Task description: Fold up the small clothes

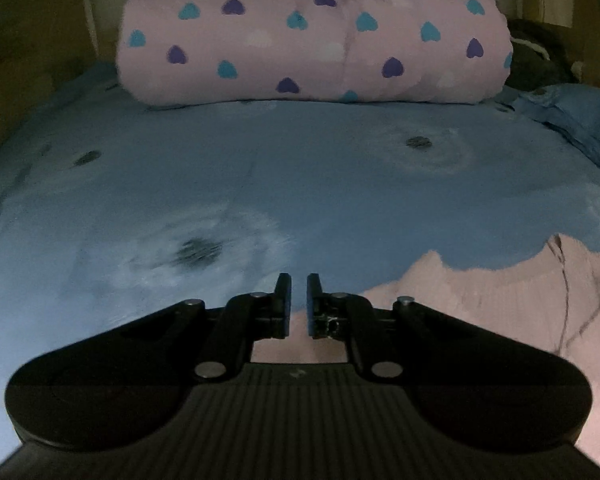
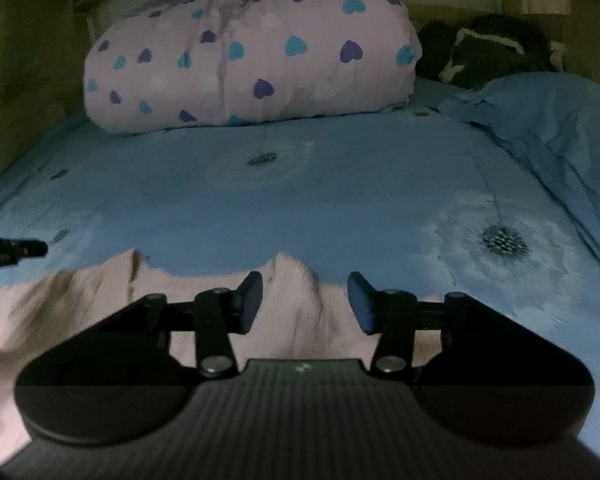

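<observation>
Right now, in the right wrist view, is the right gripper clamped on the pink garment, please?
No, the right gripper stands open, its pads apart above the pink garment with nothing pinched between them.

Pale pink garment (image 1: 500,312) lies on the bed's blue cover, near the front edge, w/ a soft ribbed or fuzzy-looking knit, though blur makes texture hard to judge. It's not flat: far edge is rumpled into a couple of raised peaks, seen in both wrist views (image 2: 292,304). Thin dark lines, maybe seams or a cord, run across its right part in the left view; can't tell which. In the right view it spreads wide to the left, w/ loose folds and creases, one dark crease near the left peak. Type of garment unclear; it looks unfolded and bunched, not stacked. Colour even, no print visible.
</observation>
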`<action>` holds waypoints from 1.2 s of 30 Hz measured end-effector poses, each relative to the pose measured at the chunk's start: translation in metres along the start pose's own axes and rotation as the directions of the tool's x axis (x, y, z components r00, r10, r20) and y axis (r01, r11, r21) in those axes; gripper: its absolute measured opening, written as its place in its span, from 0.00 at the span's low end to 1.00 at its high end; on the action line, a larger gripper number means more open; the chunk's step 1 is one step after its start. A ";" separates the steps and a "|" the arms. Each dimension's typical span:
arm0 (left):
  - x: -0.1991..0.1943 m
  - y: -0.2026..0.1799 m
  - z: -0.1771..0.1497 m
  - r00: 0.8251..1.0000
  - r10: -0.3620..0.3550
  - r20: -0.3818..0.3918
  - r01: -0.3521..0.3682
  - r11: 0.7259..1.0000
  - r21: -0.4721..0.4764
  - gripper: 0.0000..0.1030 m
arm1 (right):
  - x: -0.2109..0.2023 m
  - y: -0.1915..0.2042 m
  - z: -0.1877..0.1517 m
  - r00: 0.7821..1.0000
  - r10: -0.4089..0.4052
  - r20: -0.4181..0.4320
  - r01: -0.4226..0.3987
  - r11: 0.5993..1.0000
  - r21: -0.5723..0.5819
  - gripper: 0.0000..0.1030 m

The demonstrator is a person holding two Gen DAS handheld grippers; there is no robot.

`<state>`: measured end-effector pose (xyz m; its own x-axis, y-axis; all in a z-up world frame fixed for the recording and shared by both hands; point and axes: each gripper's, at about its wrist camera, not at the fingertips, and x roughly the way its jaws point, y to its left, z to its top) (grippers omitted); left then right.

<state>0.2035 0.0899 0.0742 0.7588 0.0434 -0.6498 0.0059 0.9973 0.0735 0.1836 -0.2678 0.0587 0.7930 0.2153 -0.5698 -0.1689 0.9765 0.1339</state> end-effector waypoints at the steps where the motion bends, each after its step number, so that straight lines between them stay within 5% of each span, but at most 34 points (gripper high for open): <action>1: -0.011 0.008 -0.004 1.000 0.003 -0.004 -0.003 1.000 -0.006 0.09 | -0.011 0.003 -0.003 1.000 0.002 -0.001 -0.002 1.000 -0.011 0.48; 11: -0.098 0.084 -0.061 0.996 0.066 -0.058 -0.070 0.995 -0.064 0.13 | -0.098 0.022 -0.030 0.998 0.052 -0.024 -0.052 0.999 0.000 0.48; 16: -0.132 0.112 -0.097 0.989 0.113 -0.092 -0.121 0.989 -0.087 0.46 | -0.128 0.030 -0.052 0.995 0.093 -0.024 -0.092 0.995 0.042 0.48; 18: -0.145 0.120 -0.112 0.984 0.141 -0.106 -0.151 0.985 -0.087 0.49 | -0.135 0.034 -0.064 0.995 0.094 -0.019 -0.093 0.995 0.043 0.48; 27: -0.164 0.127 -0.167 0.960 0.194 -0.201 -0.213 0.973 -0.082 0.55 | -0.127 0.035 -0.101 0.994 0.108 -0.019 -0.106 0.991 0.081 0.48; 36: -0.147 0.119 -0.179 0.946 0.189 -0.264 -0.218 0.973 -0.082 0.61 | -0.116 0.034 -0.110 0.998 0.042 -0.040 -0.041 0.999 0.026 0.48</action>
<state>-0.0239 0.2134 0.0427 0.5466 0.2455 -0.8006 -0.2130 0.9654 0.1506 0.0216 -0.2585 0.0399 0.7614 0.2566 -0.5954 -0.1863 0.9662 0.1781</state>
